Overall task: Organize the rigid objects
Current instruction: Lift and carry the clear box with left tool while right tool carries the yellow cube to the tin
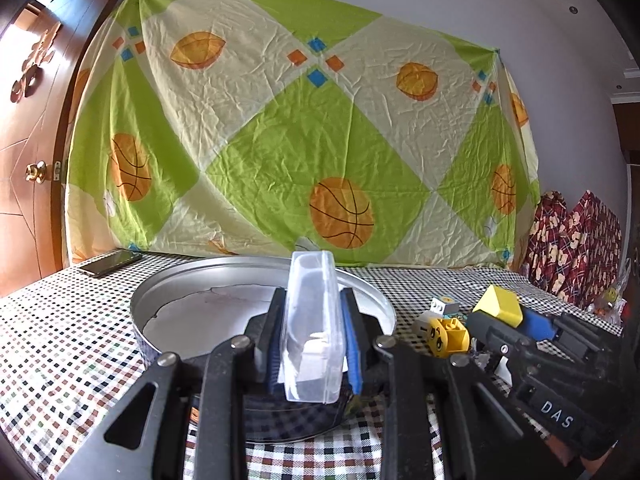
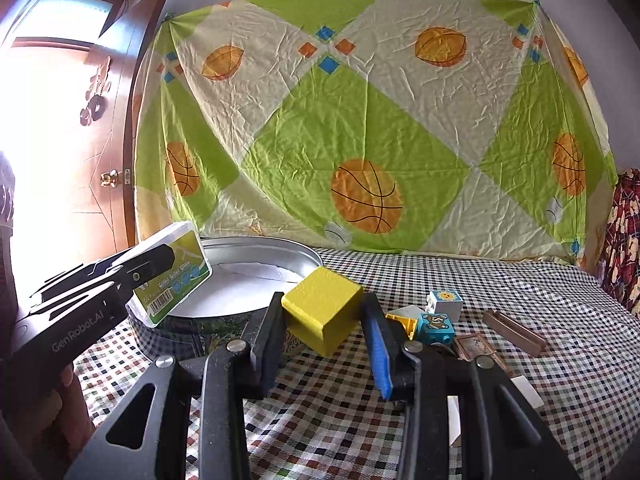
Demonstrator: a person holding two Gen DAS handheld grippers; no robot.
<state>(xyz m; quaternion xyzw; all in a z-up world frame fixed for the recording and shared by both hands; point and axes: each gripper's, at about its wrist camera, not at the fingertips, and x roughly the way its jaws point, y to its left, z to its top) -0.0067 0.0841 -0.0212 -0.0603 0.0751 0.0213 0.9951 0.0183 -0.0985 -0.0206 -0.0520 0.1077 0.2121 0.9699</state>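
Note:
My left gripper (image 1: pixel 312 332) is shut on a clear plastic box (image 1: pixel 312 320), held on edge above the round metal tin (image 1: pixel 160 296). In the right wrist view the same box (image 2: pixel 176 276) shows its green label over the tin's (image 2: pixel 280 248) left rim, with the left gripper (image 2: pixel 132 276) around it. My right gripper (image 2: pixel 324 320) is shut on a yellow cube (image 2: pixel 324 312), held above the checked cloth just right of the tin. From the left wrist view the cube (image 1: pixel 500 306) and right gripper (image 1: pixel 516 316) sit to the right.
Toy blocks lie right of the tin: a yellow face block (image 1: pixel 446 336), a white sun block (image 2: pixel 446 302), a blue bear block (image 2: pixel 436 326), a brown bar (image 2: pixel 514 334). A phone (image 1: pixel 110 262) lies at the far left. A hanging sheet backs the table.

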